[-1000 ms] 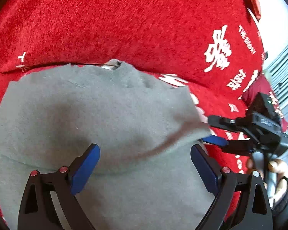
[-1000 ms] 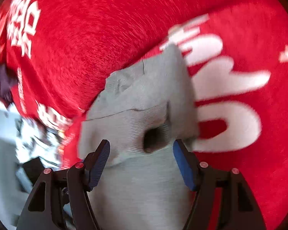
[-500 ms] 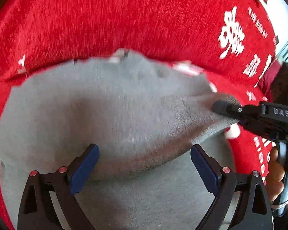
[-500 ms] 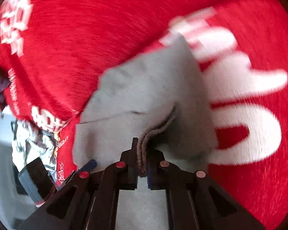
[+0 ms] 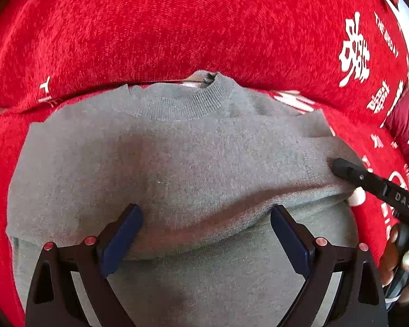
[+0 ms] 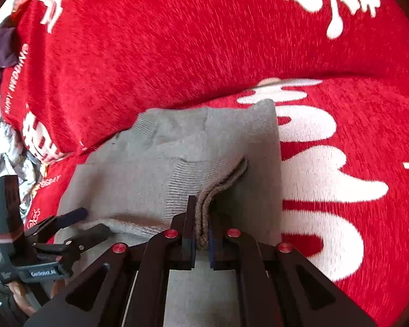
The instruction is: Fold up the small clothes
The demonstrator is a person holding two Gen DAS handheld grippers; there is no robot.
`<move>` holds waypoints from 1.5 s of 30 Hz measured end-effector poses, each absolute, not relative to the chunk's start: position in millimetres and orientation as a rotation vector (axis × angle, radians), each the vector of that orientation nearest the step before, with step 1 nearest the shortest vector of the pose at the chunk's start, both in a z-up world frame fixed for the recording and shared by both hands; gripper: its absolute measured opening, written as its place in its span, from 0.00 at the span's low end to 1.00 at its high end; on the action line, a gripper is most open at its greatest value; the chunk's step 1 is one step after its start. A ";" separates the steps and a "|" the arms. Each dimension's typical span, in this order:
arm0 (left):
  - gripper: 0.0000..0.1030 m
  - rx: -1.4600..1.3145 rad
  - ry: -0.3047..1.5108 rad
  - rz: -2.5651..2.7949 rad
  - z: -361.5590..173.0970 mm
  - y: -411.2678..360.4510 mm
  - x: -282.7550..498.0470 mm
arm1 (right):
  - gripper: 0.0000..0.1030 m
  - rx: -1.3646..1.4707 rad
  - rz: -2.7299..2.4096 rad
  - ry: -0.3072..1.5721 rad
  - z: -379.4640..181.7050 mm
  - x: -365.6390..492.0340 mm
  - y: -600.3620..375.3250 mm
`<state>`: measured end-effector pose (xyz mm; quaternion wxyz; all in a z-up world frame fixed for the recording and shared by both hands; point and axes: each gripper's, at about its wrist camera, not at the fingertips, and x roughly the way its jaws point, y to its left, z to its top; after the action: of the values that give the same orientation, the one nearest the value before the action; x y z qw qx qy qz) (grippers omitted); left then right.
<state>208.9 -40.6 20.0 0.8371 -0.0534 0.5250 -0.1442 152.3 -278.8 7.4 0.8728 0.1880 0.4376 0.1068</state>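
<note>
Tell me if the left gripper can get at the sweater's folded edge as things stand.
Probably yes. The left gripper is open, the sweater's folded edge lies between its fingers, and nothing covers it; the right gripper grips the sleeve cuff off to the side.

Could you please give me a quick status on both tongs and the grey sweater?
Right tongs shut on the grey sweater cuff. Left tongs open over its fold, gripping nothing. Sweater lies on the red blanket; nothing in the way.

Right gripper (image 6: 201,226) went from fingers spread to clamped on the grey sweater's (image 5: 177,163) ribbed cuff (image 6: 220,182). The sleeve is now lifted across the body. Left gripper (image 5: 204,234) has moved closer.
</note>
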 end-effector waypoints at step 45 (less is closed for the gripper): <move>1.00 0.012 1.119 -0.064 13.9 17.6 108.6 | 0.80 -0.100 0.194 1.009 -6.5 39.6 -178.3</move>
<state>108.6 17.6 13.9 0.8471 0.0058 0.5305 -0.0302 39.6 -178.3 -6.5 0.8698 -0.0477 0.4822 0.0925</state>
